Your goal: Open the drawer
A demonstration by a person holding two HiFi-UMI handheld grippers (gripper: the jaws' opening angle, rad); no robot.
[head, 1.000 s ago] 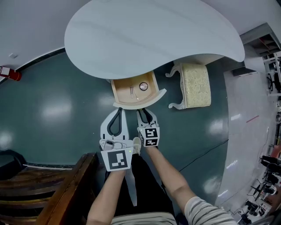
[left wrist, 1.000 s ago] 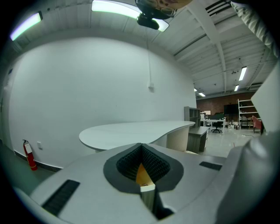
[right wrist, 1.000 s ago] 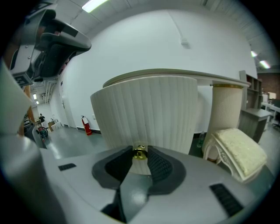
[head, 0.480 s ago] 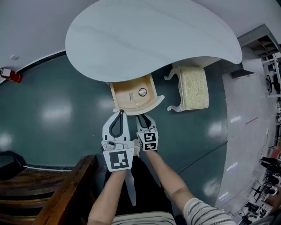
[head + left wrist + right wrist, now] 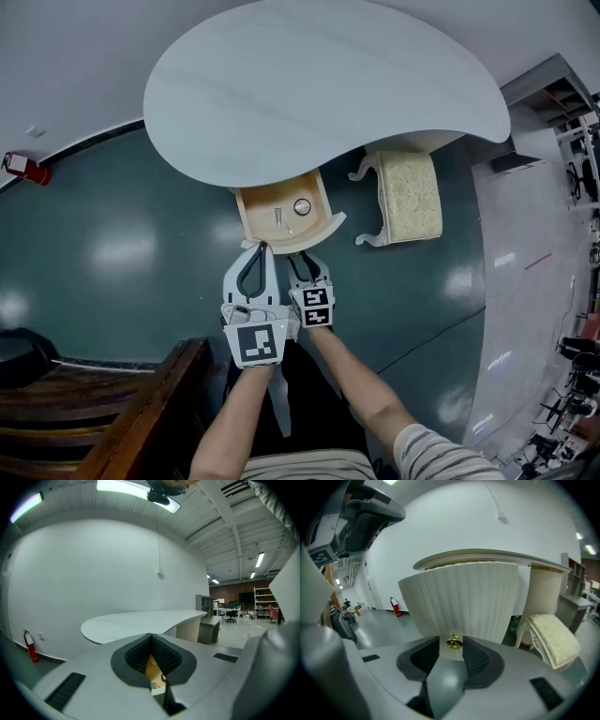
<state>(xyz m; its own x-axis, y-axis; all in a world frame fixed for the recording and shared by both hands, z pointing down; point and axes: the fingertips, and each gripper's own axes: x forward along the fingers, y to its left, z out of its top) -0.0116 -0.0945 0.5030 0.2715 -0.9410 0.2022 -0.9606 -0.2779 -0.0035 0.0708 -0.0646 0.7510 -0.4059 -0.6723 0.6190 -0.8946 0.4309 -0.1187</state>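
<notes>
The wooden drawer [image 5: 267, 202] stands pulled out from under the white curved table [image 5: 319, 84]; a small round object [image 5: 302, 206] and a thin item [image 5: 279, 217] lie inside it. In the right gripper view its ribbed white front [image 5: 459, 606] fills the middle, with the brass knob [image 5: 453, 643] low on it. My right gripper [image 5: 307, 261] [image 5: 452, 651] has the knob between its dark pads [image 5: 476, 660]. The jaws are opening and gaps show on both sides of the knob. My left gripper [image 5: 262, 247] [image 5: 151, 637] is shut with nothing in it, its tips at the drawer's front left corner.
A cream cushioned stool [image 5: 410, 197] [image 5: 551, 639] stands right of the drawer. A red fire extinguisher [image 5: 23, 167] stands by the wall at far left. A dark wooden piece of furniture [image 5: 94, 412] sits at lower left. The floor is dark green.
The right gripper's jaws have spread a little round the knob. Both hands have hardly moved and the drawer stays pulled out.
</notes>
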